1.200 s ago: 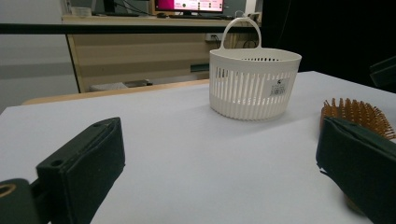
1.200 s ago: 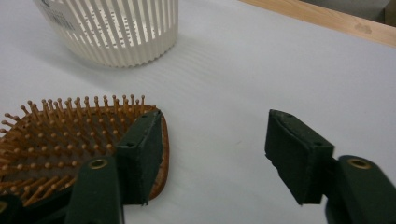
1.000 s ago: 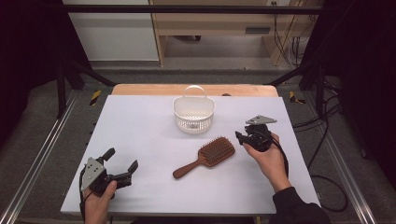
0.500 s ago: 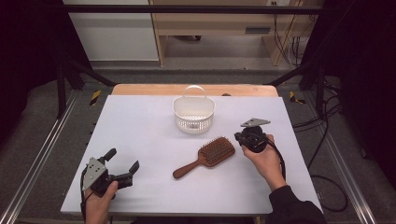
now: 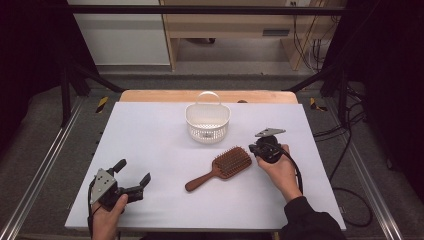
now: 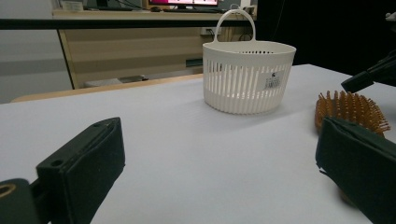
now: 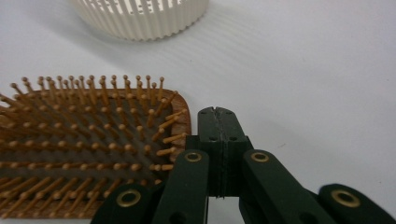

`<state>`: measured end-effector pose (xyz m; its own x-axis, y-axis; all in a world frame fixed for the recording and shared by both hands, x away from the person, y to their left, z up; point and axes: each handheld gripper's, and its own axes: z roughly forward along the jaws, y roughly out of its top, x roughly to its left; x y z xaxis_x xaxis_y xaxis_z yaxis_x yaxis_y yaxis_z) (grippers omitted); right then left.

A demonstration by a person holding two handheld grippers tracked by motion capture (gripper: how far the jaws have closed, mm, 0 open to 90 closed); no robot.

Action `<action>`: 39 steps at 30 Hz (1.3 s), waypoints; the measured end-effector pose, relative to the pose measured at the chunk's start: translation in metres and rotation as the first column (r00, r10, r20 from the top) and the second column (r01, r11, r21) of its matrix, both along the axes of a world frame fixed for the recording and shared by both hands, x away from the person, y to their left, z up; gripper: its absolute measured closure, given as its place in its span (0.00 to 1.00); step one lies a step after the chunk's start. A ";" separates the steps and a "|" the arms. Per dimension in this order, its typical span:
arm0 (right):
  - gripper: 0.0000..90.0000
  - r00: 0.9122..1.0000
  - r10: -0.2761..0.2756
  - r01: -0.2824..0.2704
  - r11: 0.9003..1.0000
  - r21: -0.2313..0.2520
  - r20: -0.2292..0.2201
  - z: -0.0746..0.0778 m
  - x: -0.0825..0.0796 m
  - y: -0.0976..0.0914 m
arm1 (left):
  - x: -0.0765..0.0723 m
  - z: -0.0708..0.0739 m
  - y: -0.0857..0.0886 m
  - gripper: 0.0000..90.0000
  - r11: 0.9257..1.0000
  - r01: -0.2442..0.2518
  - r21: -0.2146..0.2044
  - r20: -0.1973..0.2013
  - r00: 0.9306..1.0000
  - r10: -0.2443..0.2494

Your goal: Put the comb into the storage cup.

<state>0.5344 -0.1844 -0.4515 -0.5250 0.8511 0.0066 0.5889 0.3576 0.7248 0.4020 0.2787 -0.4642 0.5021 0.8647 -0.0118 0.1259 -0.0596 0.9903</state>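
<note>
Right gripper [image 5: 256, 149] nearer hairbrush [image 5: 220, 168].

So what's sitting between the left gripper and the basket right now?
Nothing: in the left gripper view, bare white table runs from the open left gripper to the basket.

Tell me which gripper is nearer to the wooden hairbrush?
Right. The right gripper sits beside the wooden hairbrush head, jaws shut. The left gripper rests near the table's front left corner, jaws open.
</note>
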 end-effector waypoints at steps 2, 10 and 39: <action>1.00 1.000 -0.004 0.004 1.000 -0.002 -0.015 -0.005 0.005 0.001 | 0.000 0.000 0.000 0.02 1.000 0.001 0.000 0.000 1.000 -0.001; 1.00 0.999 0.003 -0.003 1.000 0.001 -0.036 -0.013 0.008 0.003 | 0.000 0.000 0.000 0.02 1.000 0.004 0.000 -0.001 1.000 -0.004; 1.00 0.996 0.092 -0.091 0.996 0.008 -0.010 -0.011 -0.022 0.053 | 0.001 -0.001 -0.002 0.02 1.000 0.013 0.010 -0.007 1.000 -0.013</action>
